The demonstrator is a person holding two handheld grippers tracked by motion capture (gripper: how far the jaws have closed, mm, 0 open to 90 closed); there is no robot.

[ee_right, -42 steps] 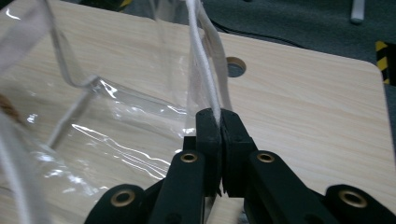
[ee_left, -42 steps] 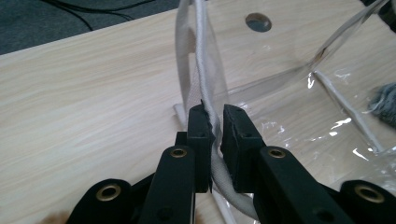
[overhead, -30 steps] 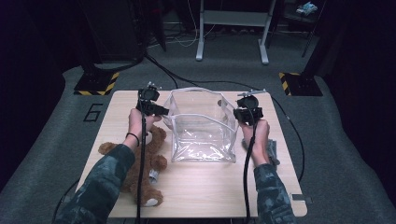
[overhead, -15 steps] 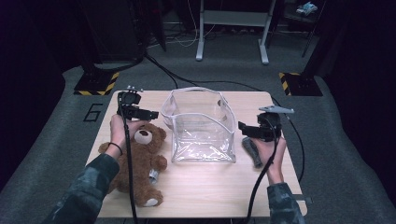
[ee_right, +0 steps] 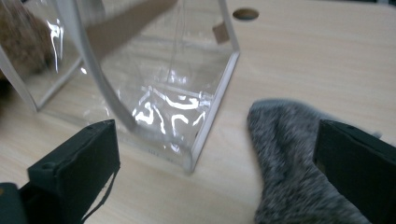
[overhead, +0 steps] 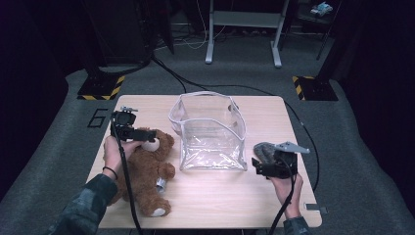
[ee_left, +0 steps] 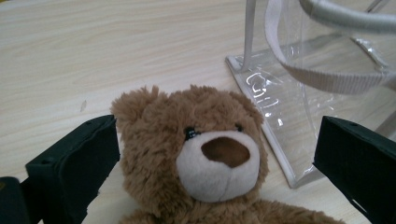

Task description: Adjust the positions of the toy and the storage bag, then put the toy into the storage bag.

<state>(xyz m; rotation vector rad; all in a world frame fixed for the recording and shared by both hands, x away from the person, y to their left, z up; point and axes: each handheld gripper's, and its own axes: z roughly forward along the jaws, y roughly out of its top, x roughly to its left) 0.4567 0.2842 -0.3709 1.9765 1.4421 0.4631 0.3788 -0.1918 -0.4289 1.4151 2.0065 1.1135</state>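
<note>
While both grippers sit on either side of the clear bag (overhead: 211,131) at frame centre, neither grips anything; jaws have just been opening on both.

High view: left gripper (overhead: 147,134) at centre left, over the head of the teddy bear (overhead: 142,171), which lies on the table (overhead: 220,205) beside the bag's left wall. Right gripper (overhead: 258,165) at lower right, by a grey fuzzy item (overhead: 264,149) just off the bag's right corner. Bag stands upright, mouth open, probably staged to receive both.

Left gripper view: jaws wide, bear's face (ee_left: 210,154) centred between them, pads not touching fur. Looks lined up for a head grab.

Right gripper view: jaws wide, grey item at lower right near the right jaw, bag corner (ee_right: 210,116) centre. Blurred; contact unclear.
</note>
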